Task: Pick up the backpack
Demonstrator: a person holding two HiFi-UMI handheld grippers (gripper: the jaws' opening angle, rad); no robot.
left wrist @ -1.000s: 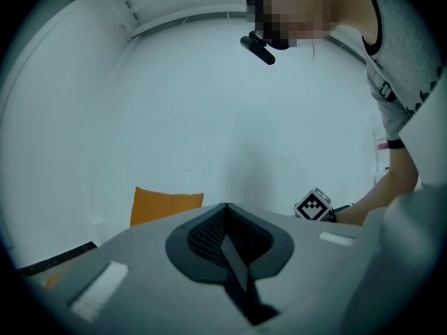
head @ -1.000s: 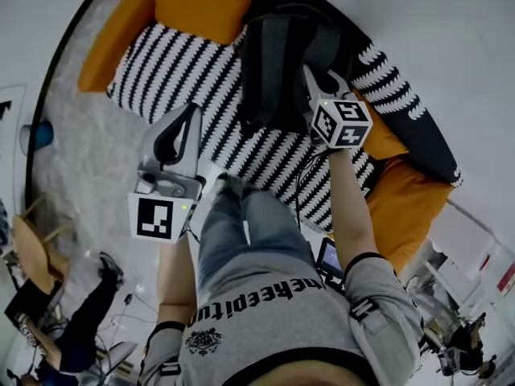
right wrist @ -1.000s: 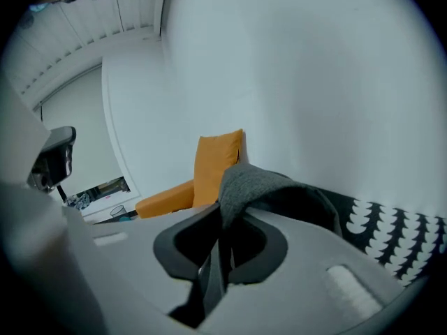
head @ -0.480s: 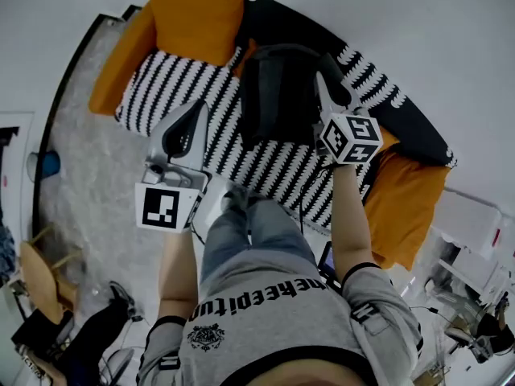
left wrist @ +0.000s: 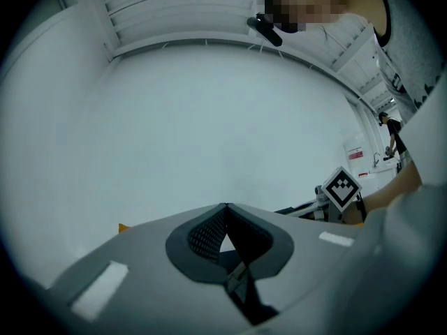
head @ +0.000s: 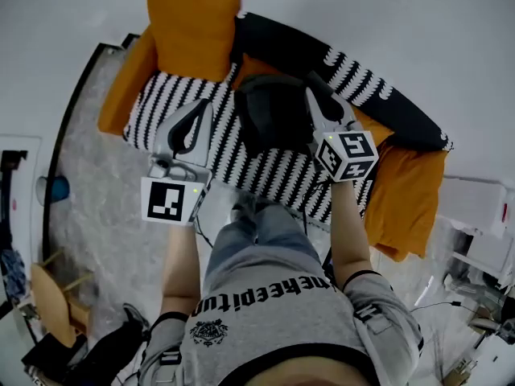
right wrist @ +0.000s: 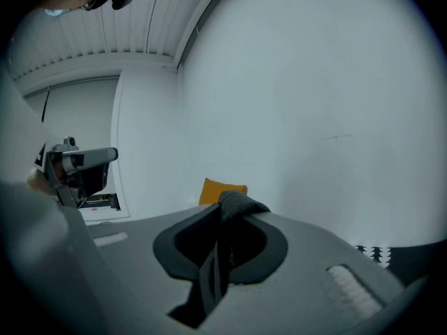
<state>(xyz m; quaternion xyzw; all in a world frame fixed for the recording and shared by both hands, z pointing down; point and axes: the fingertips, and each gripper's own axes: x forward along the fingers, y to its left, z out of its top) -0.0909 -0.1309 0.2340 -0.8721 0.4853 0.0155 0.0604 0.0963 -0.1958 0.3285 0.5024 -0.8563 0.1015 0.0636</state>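
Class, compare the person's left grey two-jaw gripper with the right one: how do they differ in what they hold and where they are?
The left gripper's jaws meet on nothing, while the right gripper's jaws pinch a dark strap. The left gripper is over the striped sofa cover, beside the black backpack. The right gripper is at the backpack's edge. Both are grey, with their jaws closed.

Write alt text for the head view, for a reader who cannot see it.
Seen from above, a person's right gripper is shut on the top strap of a dark backpack at a sofa covered in black-and-white stripes with orange cushions. The left gripper, shut and empty, is held beside the backpack, apart from it.
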